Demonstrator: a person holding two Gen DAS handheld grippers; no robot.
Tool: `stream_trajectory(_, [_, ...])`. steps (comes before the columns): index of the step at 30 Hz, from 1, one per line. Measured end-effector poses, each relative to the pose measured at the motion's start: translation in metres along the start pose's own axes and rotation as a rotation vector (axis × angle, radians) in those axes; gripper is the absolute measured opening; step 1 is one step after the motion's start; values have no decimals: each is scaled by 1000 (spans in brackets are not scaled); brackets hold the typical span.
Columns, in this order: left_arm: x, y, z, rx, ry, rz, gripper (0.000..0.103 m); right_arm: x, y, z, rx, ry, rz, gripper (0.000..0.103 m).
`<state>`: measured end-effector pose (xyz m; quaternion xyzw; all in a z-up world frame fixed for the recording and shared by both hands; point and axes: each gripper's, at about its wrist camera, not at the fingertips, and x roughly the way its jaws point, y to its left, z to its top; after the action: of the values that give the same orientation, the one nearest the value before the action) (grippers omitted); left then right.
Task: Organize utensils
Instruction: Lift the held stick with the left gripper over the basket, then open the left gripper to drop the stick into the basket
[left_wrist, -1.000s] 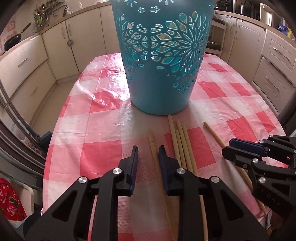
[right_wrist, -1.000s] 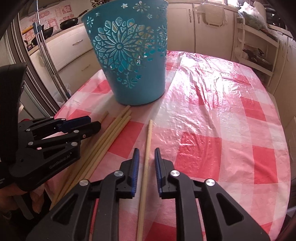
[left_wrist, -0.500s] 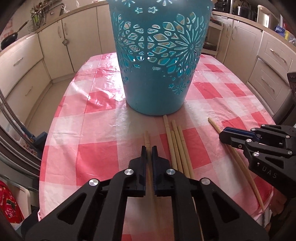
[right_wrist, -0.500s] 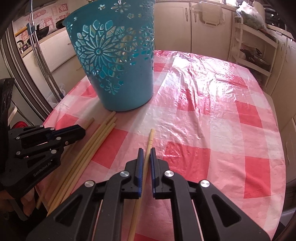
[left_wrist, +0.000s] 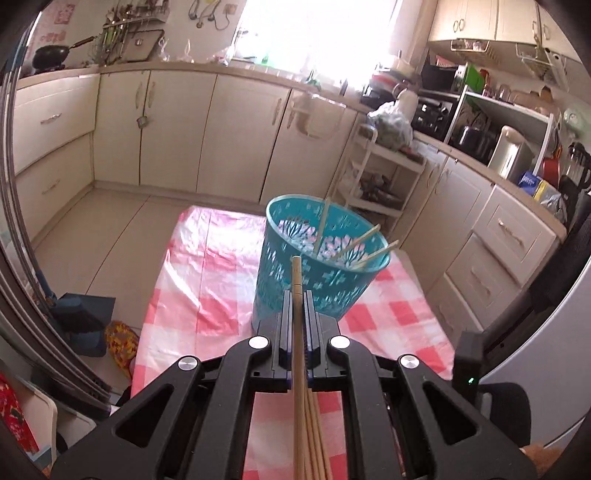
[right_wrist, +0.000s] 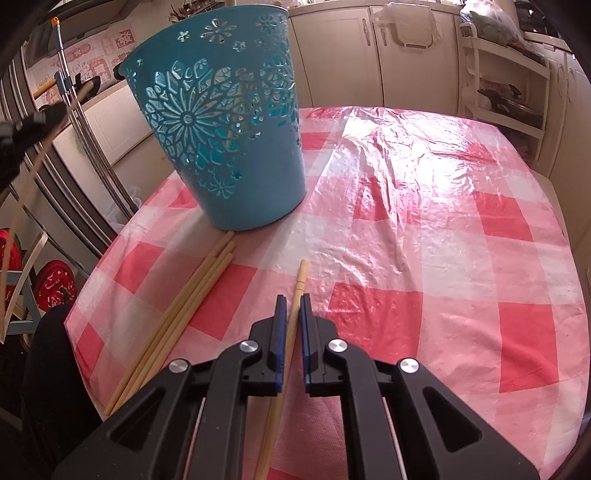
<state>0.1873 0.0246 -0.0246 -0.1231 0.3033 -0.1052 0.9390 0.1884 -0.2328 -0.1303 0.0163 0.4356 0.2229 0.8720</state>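
Note:
A teal cut-out basket (left_wrist: 317, 266) stands on the red-checked table; three chopsticks lean inside it (left_wrist: 349, 243). My left gripper (left_wrist: 296, 299) is shut on a wooden chopstick (left_wrist: 296, 295) and holds it high above the table, pointing toward the basket. More chopsticks (left_wrist: 316, 435) lie on the table below it. In the right wrist view the basket (right_wrist: 225, 140) stands at the far left. My right gripper (right_wrist: 293, 302) is shut on another chopstick (right_wrist: 298, 284) low over the table. Three chopsticks (right_wrist: 184, 314) lie to its left. The left gripper (right_wrist: 22, 129) shows at the upper left with its stick.
The table (right_wrist: 424, 221) is covered with shiny plastic over a red-and-white cloth; its left edge (right_wrist: 96, 266) is near the loose chopsticks. Kitchen cabinets (left_wrist: 177, 129) and a white rack (left_wrist: 380, 173) stand beyond. A dustpan (left_wrist: 81, 314) is on the floor at left.
My left gripper has lifted its chopstick well above the table, so the basket's open top now shows. My right gripper stays shut on its chopstick, slightly raised.

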Motion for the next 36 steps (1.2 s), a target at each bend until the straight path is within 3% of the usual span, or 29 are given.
stream_trajectory(10, [-22, -38, 98, 22, -288, -21, 5, -1, -6, 0, 5, -5, 13, 8])
stream_trajectory(18, [21, -44, 143, -9, -408, 33, 5, -1, 1, -2, -36, -8, -2, 13])
stream_trajectory(27, [83, -31, 122, -46, -378, 82, 5, -1, 10, -3, -78, -8, -8, 22])
stream_trajectory(36, [95, -33, 88, 21, -274, 96, 5, -1, 11, -3, -86, -8, -10, 24])
